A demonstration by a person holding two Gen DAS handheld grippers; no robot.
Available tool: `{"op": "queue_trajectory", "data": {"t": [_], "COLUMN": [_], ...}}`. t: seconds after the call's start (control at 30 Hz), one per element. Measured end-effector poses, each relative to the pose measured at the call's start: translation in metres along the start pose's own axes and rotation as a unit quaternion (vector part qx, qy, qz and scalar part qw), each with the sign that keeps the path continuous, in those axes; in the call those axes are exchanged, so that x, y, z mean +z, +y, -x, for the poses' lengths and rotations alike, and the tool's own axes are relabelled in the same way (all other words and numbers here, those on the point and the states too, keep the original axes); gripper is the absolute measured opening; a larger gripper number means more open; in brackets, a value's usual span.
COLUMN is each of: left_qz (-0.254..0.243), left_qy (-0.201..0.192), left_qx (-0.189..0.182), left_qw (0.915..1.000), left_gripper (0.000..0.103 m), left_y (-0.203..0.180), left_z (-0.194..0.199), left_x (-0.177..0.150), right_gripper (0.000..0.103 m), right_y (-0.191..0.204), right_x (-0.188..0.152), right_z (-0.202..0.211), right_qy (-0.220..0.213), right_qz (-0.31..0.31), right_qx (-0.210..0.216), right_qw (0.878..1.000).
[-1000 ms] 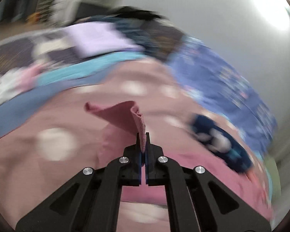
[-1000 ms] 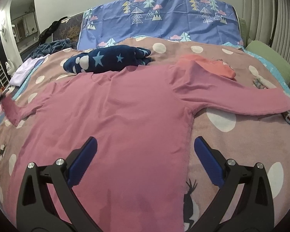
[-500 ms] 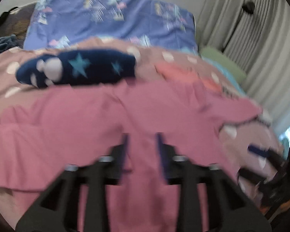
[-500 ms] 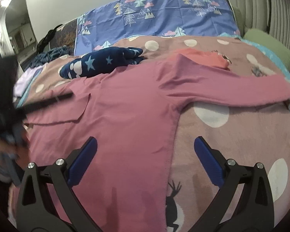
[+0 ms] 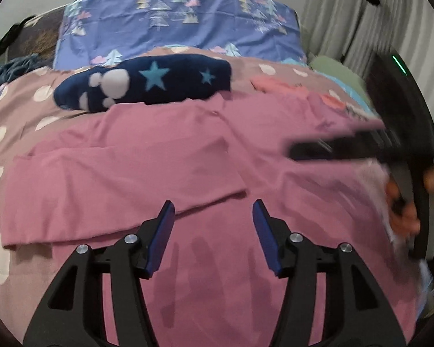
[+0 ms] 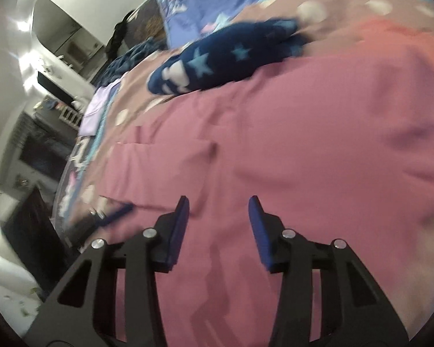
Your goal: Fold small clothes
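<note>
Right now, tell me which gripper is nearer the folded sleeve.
Left. The left gripper hovers just short of the folded sleeve, jaws opening and empty. The right gripper hangs farther right over the shirt's body, jaws closing, empty.

Soft, even indoor light, with glare on the wall [image 6: 23, 26] at upper left in the right view. That view is motion-smeared throughout. Fisheye bending curves both views' edges, and the left view's right side blurs.

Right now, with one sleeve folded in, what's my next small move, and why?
Probably take the right gripper out to the other sleeve: the pink shirt has one sleeve folded across its body, that one lies spread, and both grippers hold nothing.
</note>
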State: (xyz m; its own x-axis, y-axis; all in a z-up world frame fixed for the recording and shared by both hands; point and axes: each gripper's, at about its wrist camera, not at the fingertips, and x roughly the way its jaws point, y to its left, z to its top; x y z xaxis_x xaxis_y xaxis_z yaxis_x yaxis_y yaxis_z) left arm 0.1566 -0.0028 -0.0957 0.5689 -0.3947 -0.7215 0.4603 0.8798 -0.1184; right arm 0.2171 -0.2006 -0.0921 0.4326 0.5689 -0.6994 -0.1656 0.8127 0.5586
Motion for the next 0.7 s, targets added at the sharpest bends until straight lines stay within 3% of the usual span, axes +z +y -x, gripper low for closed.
{"op": "queue_trajectory", "data": {"t": [0.23,0.27,0.3,0.33,0.37,0.4,0.5,0.7], "left_qz": [-0.068,-0.072,-0.072,-0.066,-0.052,-0.043,-0.008,-0.017], "left_qy": [0.014,0.019,0.029,0.036,0.034,0.031,-0.005,-0.083], "left_qx": [0.037,0.041,0.040,0.037,0.030,0.025,0.007,-0.045], "left_qw": [0.9969,0.9964,0.9962,0.9965,0.9976,0.9983,0.9999,0.9954], "left_gripper": [0.056,0.046,0.023,0.013,0.005,0.002,0.002,0.002], "left_y": [-0.027,-0.028,-0.026,-0.024,-0.019,-0.017,-0.013,-0.047], "left_z": [-0.040,-0.045,-0.051,-0.054,-0.055,-0.053,-0.030,0.024], "left_x": [0.012,0.013,0.014,0.015,0.017,0.019,0.032,0.075], "right_gripper": [0.045,0.045,0.045,0.039,0.031,0.007,0.002,0.002], "right_y": [0.019,0.019,0.018,0.017,0.017,0.017,0.023,0.048], "right_x": [0.035,0.036,0.038,0.040,0.042,0.043,0.052,0.078], "right_z": [-0.061,-0.066,-0.069,-0.072,-0.072,-0.073,-0.055,0.032], "right_qy": [0.052,0.056,0.056,0.054,0.053,0.054,0.028,-0.065], "right_qz": [0.000,-0.001,-0.001,-0.002,-0.003,-0.005,-0.013,0.048], "right_qx": [0.004,0.005,0.003,0.003,0.002,0.000,0.017,0.015], "right_qw": [0.999,0.998,0.998,0.999,0.999,0.999,0.999,0.997]}}
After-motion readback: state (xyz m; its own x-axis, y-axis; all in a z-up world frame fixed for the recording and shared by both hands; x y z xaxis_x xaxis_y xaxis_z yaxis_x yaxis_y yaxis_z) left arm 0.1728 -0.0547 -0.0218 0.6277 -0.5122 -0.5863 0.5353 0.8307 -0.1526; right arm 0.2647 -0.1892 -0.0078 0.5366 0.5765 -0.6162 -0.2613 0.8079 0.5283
